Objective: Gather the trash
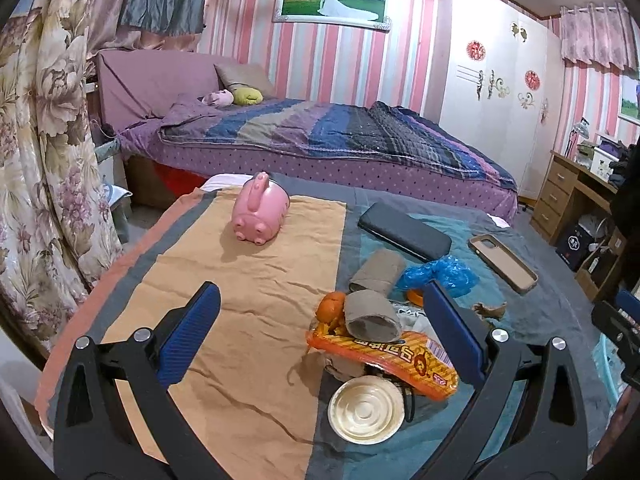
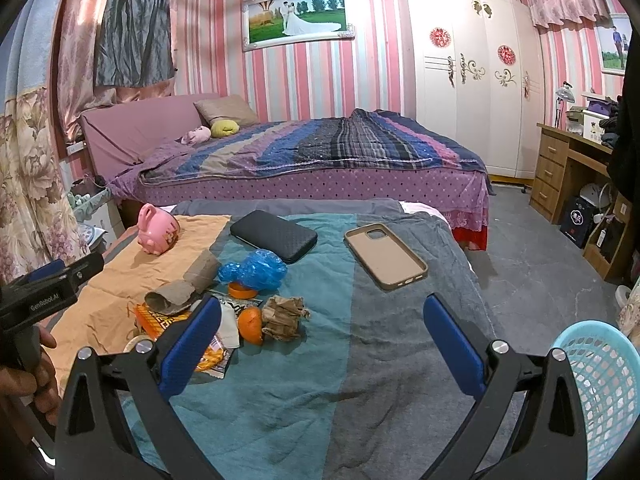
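Left claw (image 1: 320,320) spread wide, empty, over the trash pile on the cloth-covered table (image 1: 248,292); right claw (image 2: 322,328) also apart, holding nothing. Pile: two cardboard tubes (image 1: 372,316), orange wrapper (image 1: 404,360), round lid (image 1: 366,410), orange peel (image 2: 251,324), blue bag (image 2: 254,270), crumpled paper (image 2: 284,316). Pink pig (image 1: 262,210), wallet (image 2: 274,235), phone case (image 2: 386,256) lie apart from pile; blue basket (image 2: 600,392) at table's right edge.

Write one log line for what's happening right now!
stage: start | left gripper: open, over trash pile | right gripper: open, empty | basket: right
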Motion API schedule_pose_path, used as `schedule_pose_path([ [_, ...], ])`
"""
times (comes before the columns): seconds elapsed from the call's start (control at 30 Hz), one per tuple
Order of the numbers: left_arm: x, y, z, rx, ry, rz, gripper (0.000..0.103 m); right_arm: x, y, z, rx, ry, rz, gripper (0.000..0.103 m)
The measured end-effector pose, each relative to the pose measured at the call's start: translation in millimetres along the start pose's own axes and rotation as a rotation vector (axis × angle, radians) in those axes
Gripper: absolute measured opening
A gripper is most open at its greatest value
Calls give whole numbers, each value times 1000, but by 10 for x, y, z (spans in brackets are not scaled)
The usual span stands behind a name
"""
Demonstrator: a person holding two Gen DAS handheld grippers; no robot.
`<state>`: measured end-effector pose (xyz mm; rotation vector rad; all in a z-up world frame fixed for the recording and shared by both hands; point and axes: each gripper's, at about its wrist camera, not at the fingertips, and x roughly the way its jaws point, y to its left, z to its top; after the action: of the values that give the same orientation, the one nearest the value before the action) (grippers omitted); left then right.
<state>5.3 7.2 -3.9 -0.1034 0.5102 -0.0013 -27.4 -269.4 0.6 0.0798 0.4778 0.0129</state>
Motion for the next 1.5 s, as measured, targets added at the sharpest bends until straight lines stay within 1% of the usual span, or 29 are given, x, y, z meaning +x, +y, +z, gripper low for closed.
schedule_pose_path([
  [0.17, -32, -29, -15, 29, -23, -8, 98, 16, -10, -4, 3, 4, -4, 99],
  [0.33, -47, -40, -7, 31, -32, -8, 98, 20, 15, -15, -9, 2, -4, 99],
  [0.63, -40, -84, -30, 64, -25, 1, 98, -11, -16, -3, 7, -14, -9, 99],
  [0.87, -37, -95, -26, 65, -18, -2, 98, -20, -15, 12, -1, -21, -25, 99],
  [0.97, -39, -94, -26, 67, -18, 0, 98, -7, 12, 19, -11, -15, -58, 99],
  [1.1, -43, -98, -28, 72, -19, 5, 98, 3, 44, 35, -23, -7, -150, 99],
  [1.17, -44, -97, -28, 74, -20, 10, 98, 15, 40, 44, -25, -1, -168, 99],
  [1.3, -43, -91, -22, 71, -20, 11, 98, 41, -13, 35, 17, 25, -126, 99],
  [1.5, -43, -86, -20, 72, -19, 12, 98, 57, -3, 11, 35, 38, -81, 99],
])
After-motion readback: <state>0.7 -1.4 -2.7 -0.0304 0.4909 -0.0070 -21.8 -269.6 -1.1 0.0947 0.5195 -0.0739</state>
